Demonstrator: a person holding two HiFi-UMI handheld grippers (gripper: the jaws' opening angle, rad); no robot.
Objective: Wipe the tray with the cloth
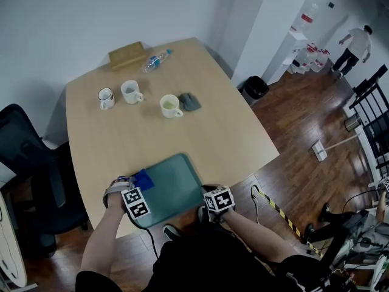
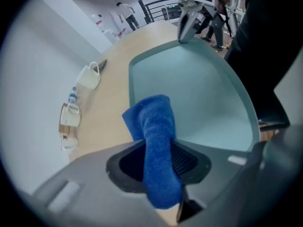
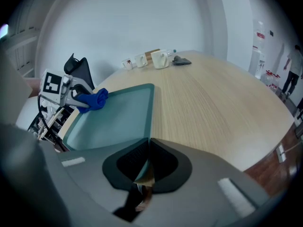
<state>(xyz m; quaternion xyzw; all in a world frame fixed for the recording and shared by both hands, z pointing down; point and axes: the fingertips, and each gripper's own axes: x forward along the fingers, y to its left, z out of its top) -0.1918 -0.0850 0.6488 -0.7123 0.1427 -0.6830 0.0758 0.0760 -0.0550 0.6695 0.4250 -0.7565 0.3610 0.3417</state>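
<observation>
A teal tray (image 1: 173,184) lies on the wooden table close to its near edge. My left gripper (image 1: 129,186) is at the tray's left rim and is shut on a folded blue cloth (image 1: 143,179). In the left gripper view the cloth (image 2: 156,141) sticks out between the jaws over the tray (image 2: 199,89). My right gripper (image 1: 206,197) sits at the tray's near right corner. In the right gripper view the right gripper (image 3: 147,145) has its jaws shut on the tray's rim (image 3: 142,167). That view also takes in the left gripper (image 3: 71,92) with the cloth (image 3: 93,99).
Farther up the table (image 1: 231,126) stand three mugs (image 1: 130,92), a grey rag (image 1: 190,101), a water bottle (image 1: 156,59) and a wooden box (image 1: 126,54). A black chair (image 1: 30,163) is at the left. A black bin (image 1: 256,87) and a person (image 1: 355,47) are far right.
</observation>
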